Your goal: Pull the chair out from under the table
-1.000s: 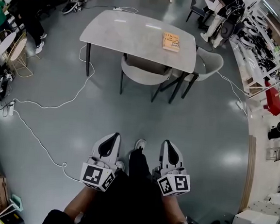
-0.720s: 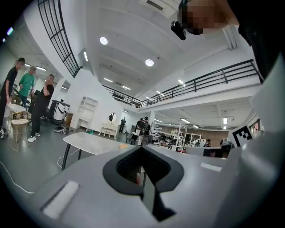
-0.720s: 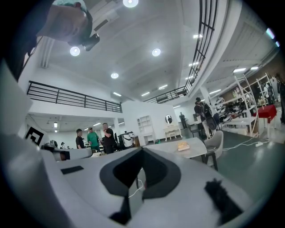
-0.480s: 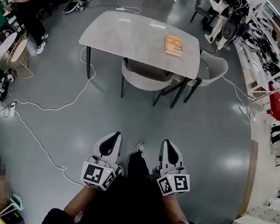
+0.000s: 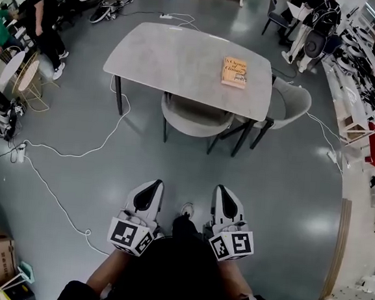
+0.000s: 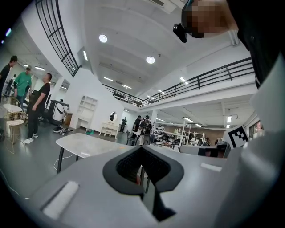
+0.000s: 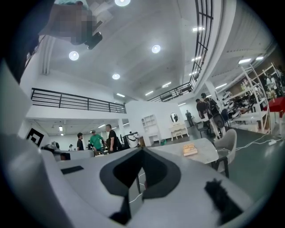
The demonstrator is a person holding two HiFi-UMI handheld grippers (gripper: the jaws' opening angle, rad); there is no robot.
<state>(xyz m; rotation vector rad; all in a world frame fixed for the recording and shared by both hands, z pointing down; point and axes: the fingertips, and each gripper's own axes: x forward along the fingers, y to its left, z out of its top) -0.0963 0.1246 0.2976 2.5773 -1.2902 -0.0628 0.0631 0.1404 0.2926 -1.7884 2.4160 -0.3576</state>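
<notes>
A grey chair (image 5: 195,116) with dark legs is tucked under the near side of a light grey table (image 5: 176,57); only its curved back sticks out. My left gripper (image 5: 149,185) and right gripper (image 5: 222,191) are held side by side well short of the chair, both shut and empty, pointing level toward the table. In the left gripper view the table (image 6: 84,143) lies ahead past the shut jaws. In the right gripper view the table (image 7: 178,150) shows with a second chair (image 7: 227,142) at its right end.
An orange book (image 5: 234,72) lies on the table's right part. A second grey chair (image 5: 288,104) stands at the table's right end. White cables (image 5: 83,150) run over the floor at the left. People (image 5: 39,19) stand at the far left; shelves (image 5: 368,96) line the right.
The table and chair have come nearer and lower in the head view as I walk toward them. Both grippers stay shut and side by side.
</notes>
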